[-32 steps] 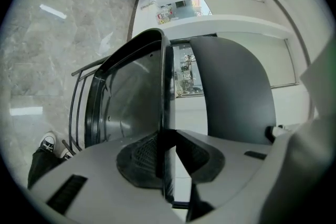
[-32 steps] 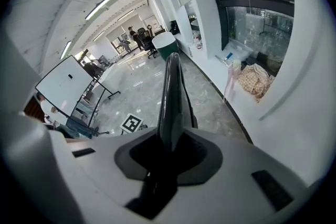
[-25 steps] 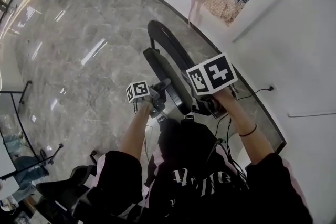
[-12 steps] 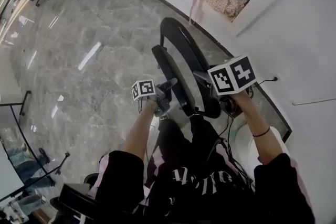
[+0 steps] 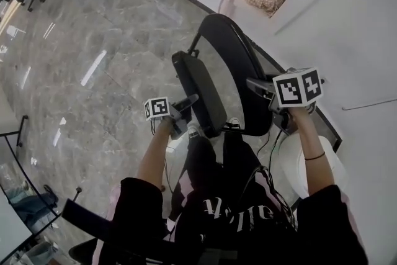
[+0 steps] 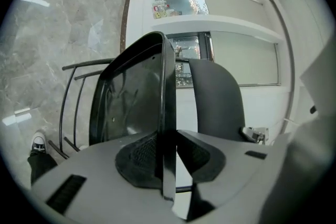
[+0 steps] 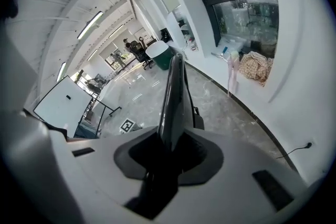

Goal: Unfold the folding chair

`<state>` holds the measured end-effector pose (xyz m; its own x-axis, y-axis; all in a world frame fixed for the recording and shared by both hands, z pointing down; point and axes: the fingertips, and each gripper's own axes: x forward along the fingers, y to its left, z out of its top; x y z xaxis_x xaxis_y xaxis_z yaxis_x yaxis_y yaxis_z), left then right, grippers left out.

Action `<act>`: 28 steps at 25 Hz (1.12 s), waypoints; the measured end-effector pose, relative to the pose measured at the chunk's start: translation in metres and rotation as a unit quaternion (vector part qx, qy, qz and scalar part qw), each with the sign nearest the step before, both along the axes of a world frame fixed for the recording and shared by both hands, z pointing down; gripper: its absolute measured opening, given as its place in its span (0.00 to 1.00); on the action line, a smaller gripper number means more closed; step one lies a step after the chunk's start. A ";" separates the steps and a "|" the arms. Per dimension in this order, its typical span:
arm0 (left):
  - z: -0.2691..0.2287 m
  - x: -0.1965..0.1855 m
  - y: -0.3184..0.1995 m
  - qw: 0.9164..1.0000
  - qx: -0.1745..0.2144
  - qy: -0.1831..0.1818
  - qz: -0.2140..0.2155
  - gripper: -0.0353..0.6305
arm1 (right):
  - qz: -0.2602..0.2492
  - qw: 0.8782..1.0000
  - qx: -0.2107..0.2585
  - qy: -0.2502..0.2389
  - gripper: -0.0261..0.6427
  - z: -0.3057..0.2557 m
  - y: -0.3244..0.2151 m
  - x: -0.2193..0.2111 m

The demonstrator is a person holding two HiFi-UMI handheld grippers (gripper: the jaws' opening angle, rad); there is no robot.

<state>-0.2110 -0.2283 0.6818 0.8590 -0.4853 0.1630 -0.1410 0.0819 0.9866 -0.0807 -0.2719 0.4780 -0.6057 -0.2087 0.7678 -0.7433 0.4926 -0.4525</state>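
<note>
Black seat (image 6: 131, 102) is clamped in left tongs (image 6: 169, 161); right tongs (image 7: 169, 157) are opening on the backrest (image 7: 173, 97).

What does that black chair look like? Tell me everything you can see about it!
The folding chair is black, with a shiny flat seat, a curved backrest and thin metal tubes for its frame. It is part open, with a gap between seat and backrest, above a grey marble floor near a white wall. The left gripper is shut on the seat's edge. The backrest's edge sits between the right gripper's jaws, which are opening.
</note>
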 end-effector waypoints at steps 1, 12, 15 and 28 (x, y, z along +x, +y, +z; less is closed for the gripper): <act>0.007 -0.012 0.006 1.000 -0.005 -0.007 -0.007 0.17 | 0.012 1.000 -0.005 -0.004 0.18 0.005 -0.003 0.008; 0.048 -0.065 0.025 0.997 0.000 -0.020 -0.077 0.23 | -0.004 0.999 0.000 -0.038 0.17 0.029 -0.025 0.034; 0.050 -0.069 0.022 0.993 0.008 -0.017 -0.113 0.24 | -0.004 1.000 -0.001 -0.026 0.17 0.037 -0.032 0.049; 0.104 -0.132 0.046 0.975 0.021 -0.117 -0.189 0.51 | -0.010 0.999 0.000 -0.036 0.18 0.068 -0.028 0.040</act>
